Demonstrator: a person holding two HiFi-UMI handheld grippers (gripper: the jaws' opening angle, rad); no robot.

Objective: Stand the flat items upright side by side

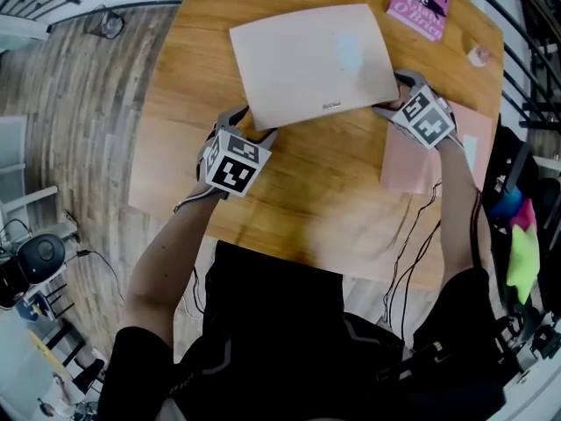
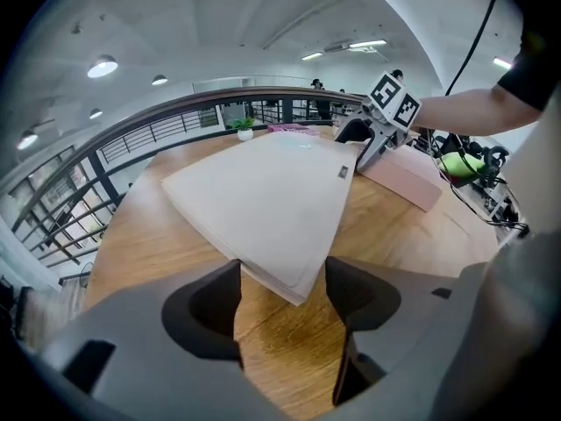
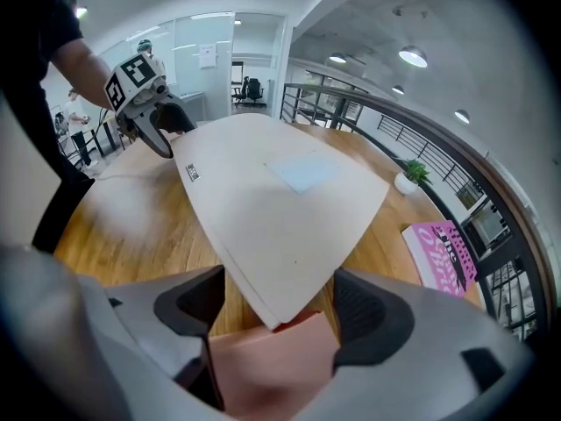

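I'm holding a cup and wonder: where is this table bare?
Bare wood lies left of the beige book and along the near edge of the table. The right side is crowded: pink book, pale pink board.

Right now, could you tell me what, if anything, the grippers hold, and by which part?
Nothing is gripped yet. The left gripper and right gripper each straddle a near corner of the white book with open jaws.

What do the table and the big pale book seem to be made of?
The table: wood or veneer, satin; grain lines show. The pale book: probably paper or card, matt; stacked page edges show at its corner.
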